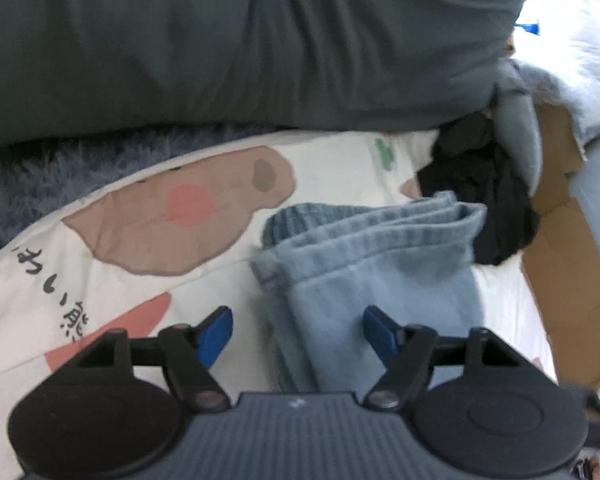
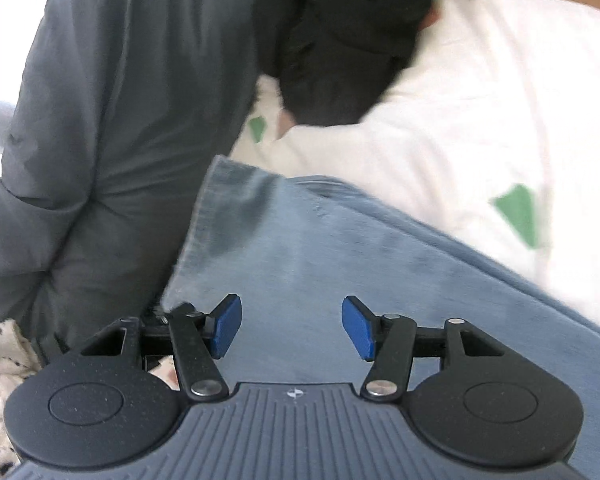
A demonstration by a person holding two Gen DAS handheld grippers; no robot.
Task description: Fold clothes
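**Onlooker 1:** Left wrist view: the left gripper [image 1: 298, 332] hovers over the folded light-blue jeans [image 1: 364, 256], jaws apart, the denim lying between the blue pads [image 1: 216, 334] without being pinched. The jeans rest in a stack of layers on a white bedsheet [image 1: 100, 264] printed with a brown bear face and dark script.

**Onlooker 2:** And behind the jeans?

**Onlooker 1:** A dark grey duvet [image 1: 240, 40] bulks across the far side. A black garment [image 1: 484, 192] lies crumpled just beside the jeans' far right corner, touching a brown cardboard box [image 1: 560, 272]. A fuzzy blue blanket [image 1: 40, 184] shows at far left, under the duvet's edge.

**Onlooker 2:** Right wrist view, then?

**Onlooker 1:** The right gripper [image 2: 292, 328] is also held with jaws apart, empty, low over the denim [image 2: 320, 248]. Whether its pads [image 2: 358, 328] touch the cloth I cannot tell. A hemmed edge of the jeans runs along the left side, beside the same grey duvet [image 2: 100, 120]. The white sheet [image 2: 480, 100], with green shapes, lies beyond, and the black garment [image 2: 340, 52] sits at its far end. A white fabric with dark speckles [image 2: 0, 364] peeks out at lower left.
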